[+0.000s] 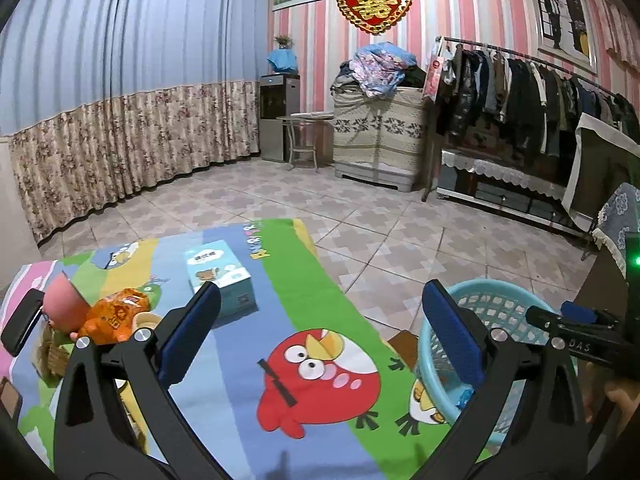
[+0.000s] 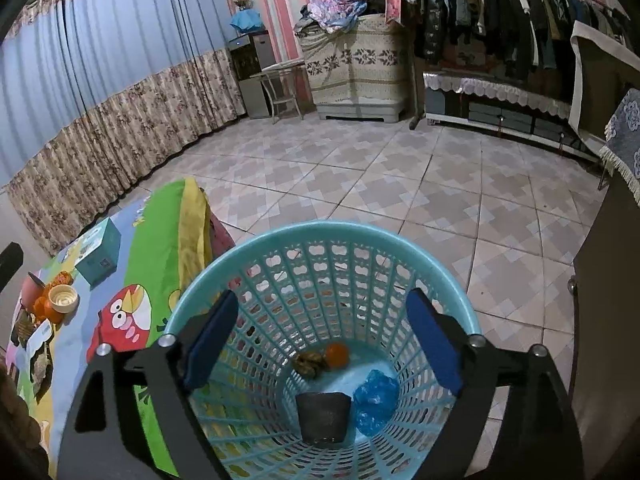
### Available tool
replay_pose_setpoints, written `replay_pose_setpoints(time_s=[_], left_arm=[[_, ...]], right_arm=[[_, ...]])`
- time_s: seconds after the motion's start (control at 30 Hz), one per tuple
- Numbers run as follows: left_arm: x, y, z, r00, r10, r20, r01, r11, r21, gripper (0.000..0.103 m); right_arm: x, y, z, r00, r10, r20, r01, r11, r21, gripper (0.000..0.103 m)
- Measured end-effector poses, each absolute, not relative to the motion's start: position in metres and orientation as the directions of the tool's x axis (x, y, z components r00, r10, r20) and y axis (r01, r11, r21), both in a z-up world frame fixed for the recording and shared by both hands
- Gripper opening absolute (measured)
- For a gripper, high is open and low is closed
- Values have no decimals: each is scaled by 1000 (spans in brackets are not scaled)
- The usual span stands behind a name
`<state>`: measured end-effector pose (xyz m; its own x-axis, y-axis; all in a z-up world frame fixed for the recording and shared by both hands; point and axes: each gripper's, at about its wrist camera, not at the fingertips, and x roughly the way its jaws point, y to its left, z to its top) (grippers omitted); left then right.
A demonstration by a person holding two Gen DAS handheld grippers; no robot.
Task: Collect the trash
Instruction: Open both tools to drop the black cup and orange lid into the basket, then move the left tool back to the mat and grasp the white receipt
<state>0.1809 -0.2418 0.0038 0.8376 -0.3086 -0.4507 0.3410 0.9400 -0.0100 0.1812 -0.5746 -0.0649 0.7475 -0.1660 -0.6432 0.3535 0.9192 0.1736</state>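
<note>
A light blue mesh basket [image 2: 320, 236] stands on the floor beside the table; its rim also shows in the left wrist view [image 1: 492, 286]. Inside lie a dark cup [image 2: 323, 416], a crumpled blue wrapper [image 2: 376, 400], an orange piece [image 2: 337, 354] and a brown scrap [image 2: 308, 363]. My right gripper [image 2: 324, 344] is open and empty, right over the basket mouth. My left gripper [image 1: 320, 332] is open and empty above the cartoon tablecloth [image 1: 240, 380]. An orange snack bag [image 1: 116, 314], a pink cup [image 1: 62, 306] and brown scraps [image 2: 40, 364] lie at the table's left end.
A teal tissue box [image 1: 222, 276] stands on the table behind my left gripper. A cream lid [image 2: 63, 298] sits by the snack bag. A black device [image 1: 20, 322] is at the far left edge. Tiled floor, clothes rack [image 1: 520, 92] and cabinet lie beyond.
</note>
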Motion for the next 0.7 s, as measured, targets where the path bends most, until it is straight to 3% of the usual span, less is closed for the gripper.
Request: replay_pose_setpoints(time_s=[0.2,0.7], left_arm=[[176,-217,5,845,-292,-448,314,949,-27,97],[163,-145,5,874,-204,-441,218,976,-19,98]], right_arm=[[178,-561,-54,768,-184,-614,337,930,143,94],[170,-492,-29,834,-151,-530,237,967,97,97]])
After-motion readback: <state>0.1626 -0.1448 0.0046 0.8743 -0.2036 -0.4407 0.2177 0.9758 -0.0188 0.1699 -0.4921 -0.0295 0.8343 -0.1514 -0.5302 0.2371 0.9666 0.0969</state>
